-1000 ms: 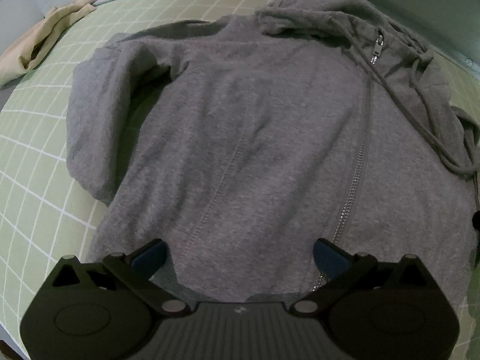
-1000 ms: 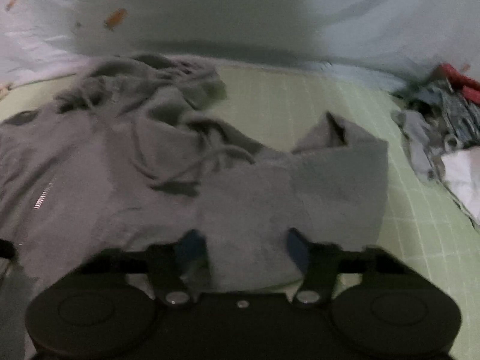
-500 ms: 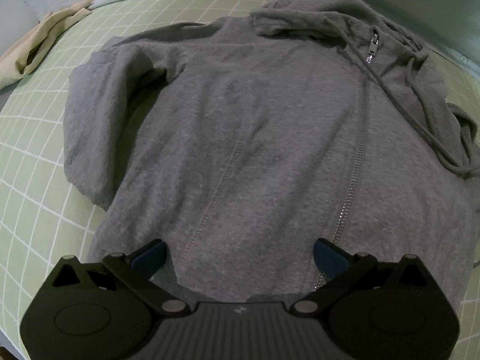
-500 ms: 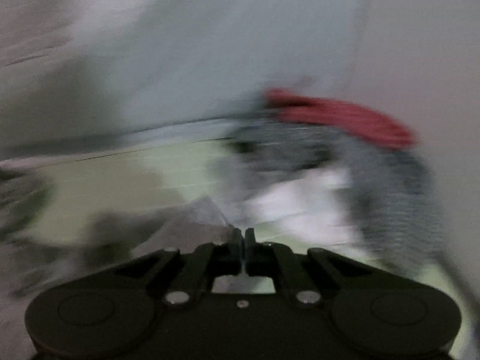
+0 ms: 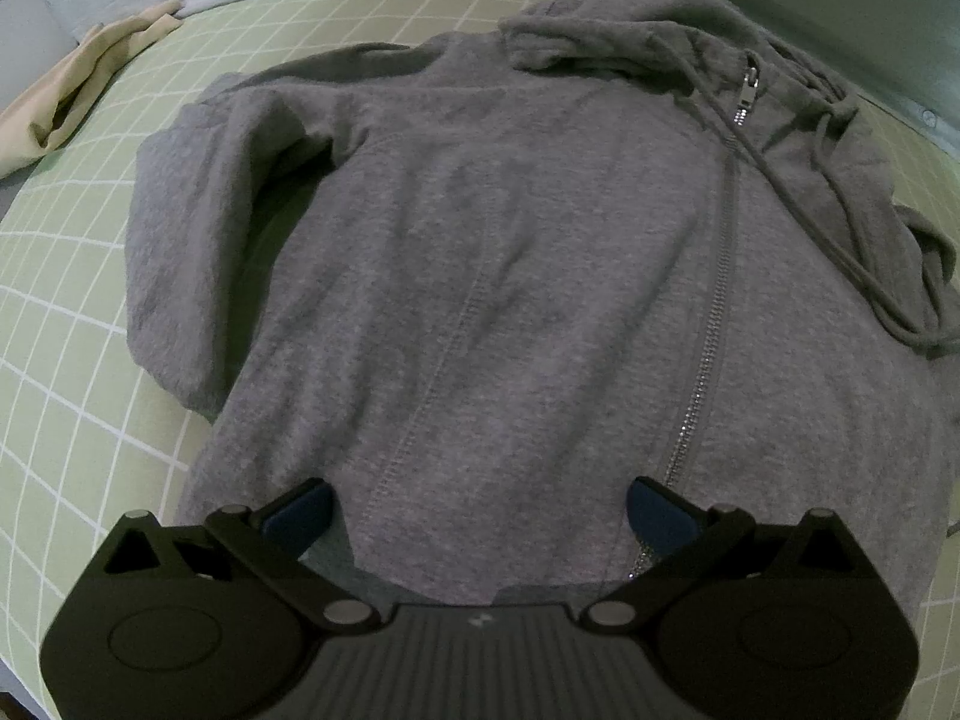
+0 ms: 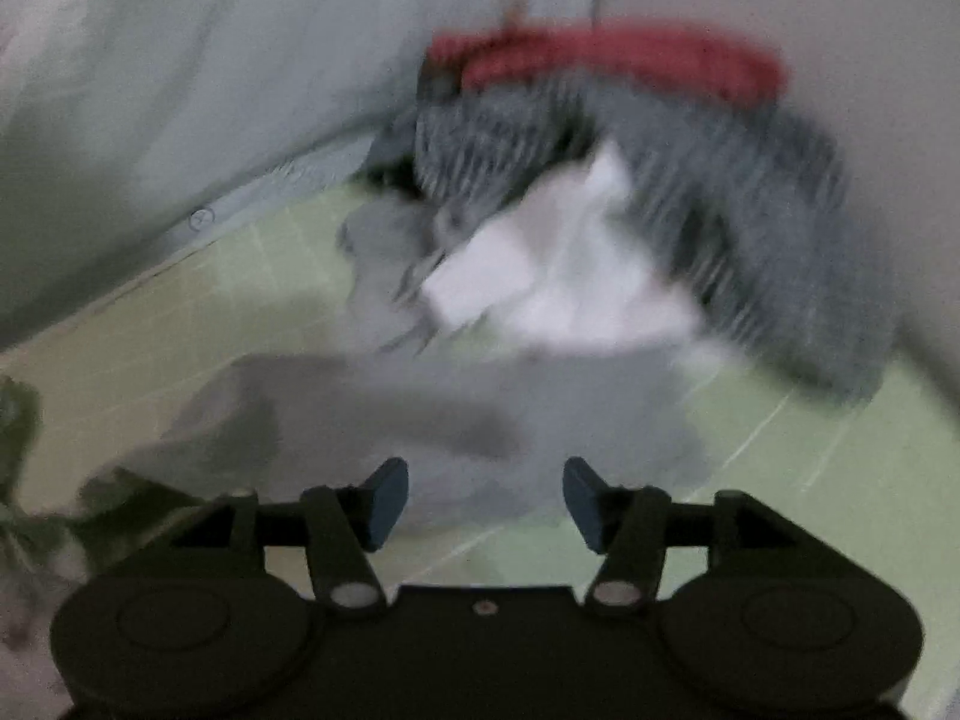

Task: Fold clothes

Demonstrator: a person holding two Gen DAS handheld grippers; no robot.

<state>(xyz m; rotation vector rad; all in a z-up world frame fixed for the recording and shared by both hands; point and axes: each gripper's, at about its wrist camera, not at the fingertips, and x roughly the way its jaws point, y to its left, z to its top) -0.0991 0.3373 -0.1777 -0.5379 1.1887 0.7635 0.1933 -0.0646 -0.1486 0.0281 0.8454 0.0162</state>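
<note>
A grey zip-up hoodie (image 5: pixel 510 276) lies flat, front up, on a green grid-patterned sheet (image 5: pixel 66 324). Its hood (image 5: pixel 654 18) is at the far end, a metal zipper (image 5: pixel 714 324) runs down the right of centre, and a folded sleeve (image 5: pixel 180 252) lies along its left side. My left gripper (image 5: pixel 477 519) is open over the hoodie's near hem, nothing between its blue pads. In the blurred right wrist view, my right gripper (image 6: pixel 486 507) is open above a grey sleeve (image 6: pixel 456 420) spread on the sheet.
A beige cloth (image 5: pixel 78 96) lies at the far left corner. A heap of clothes sits beyond the sleeve: a dark striped garment (image 6: pixel 750 198), a white piece (image 6: pixel 558 276), a red one (image 6: pixel 606 54). A pale fabric wall (image 6: pixel 240 60) backs the bed.
The right gripper shut on the grey sleeve, swung it out to the right toward the clothes pile, and now stands open. The left gripper has barely moved.
</note>
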